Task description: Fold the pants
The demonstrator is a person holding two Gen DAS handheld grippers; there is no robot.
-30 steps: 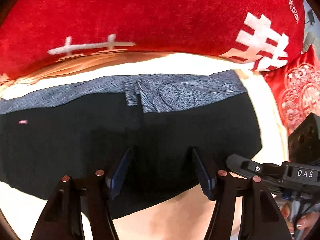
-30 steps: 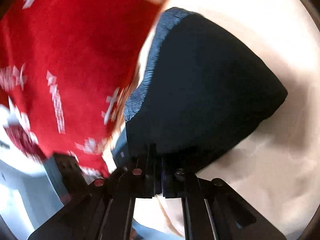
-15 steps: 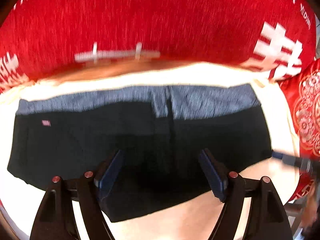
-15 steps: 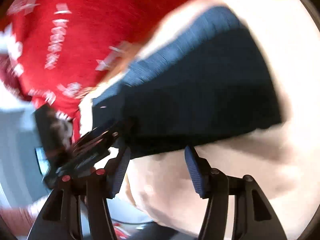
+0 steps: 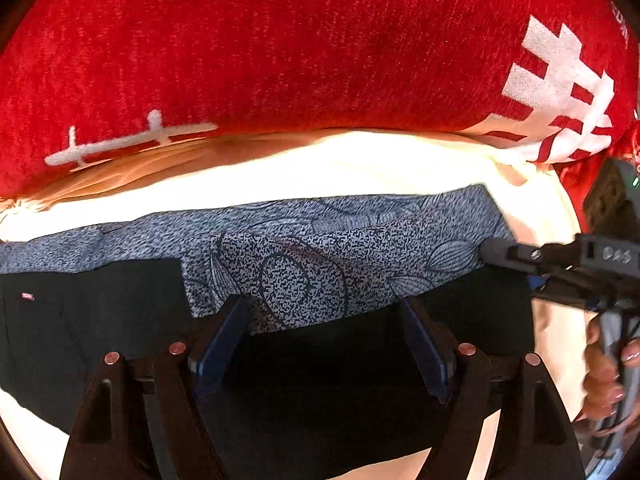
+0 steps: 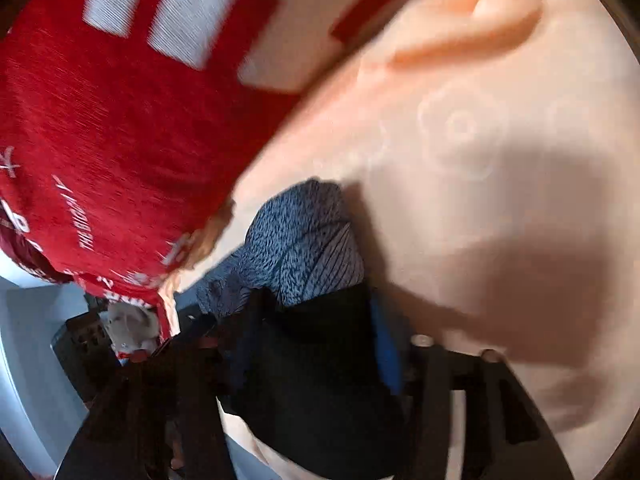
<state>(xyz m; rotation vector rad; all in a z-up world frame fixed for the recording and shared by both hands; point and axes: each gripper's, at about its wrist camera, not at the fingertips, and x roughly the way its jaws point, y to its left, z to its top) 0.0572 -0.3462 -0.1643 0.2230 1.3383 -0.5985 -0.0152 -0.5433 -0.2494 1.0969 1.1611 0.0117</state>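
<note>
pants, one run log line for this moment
pants: folded, flat on bed | left gripper: jaws open above pants | right gripper: jaws closing, pants edge between

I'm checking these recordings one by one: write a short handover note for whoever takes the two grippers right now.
Left gripper: open, hanging over the middle of the pants, holding nothing.
Right gripper: jaws closing around the pants' right end, at the patterned grey waistband; a firm pinch can't be confirmed, that view is blurred.
Pants: spread flat across the cream sheet, waistband towards the red pillow, looking already folded into a short, wide band.
Done: garment laid out and squared.
Left: probably finish the right-end grip, then carry that end over towards the left for the next fold, and smooth it.
</note>
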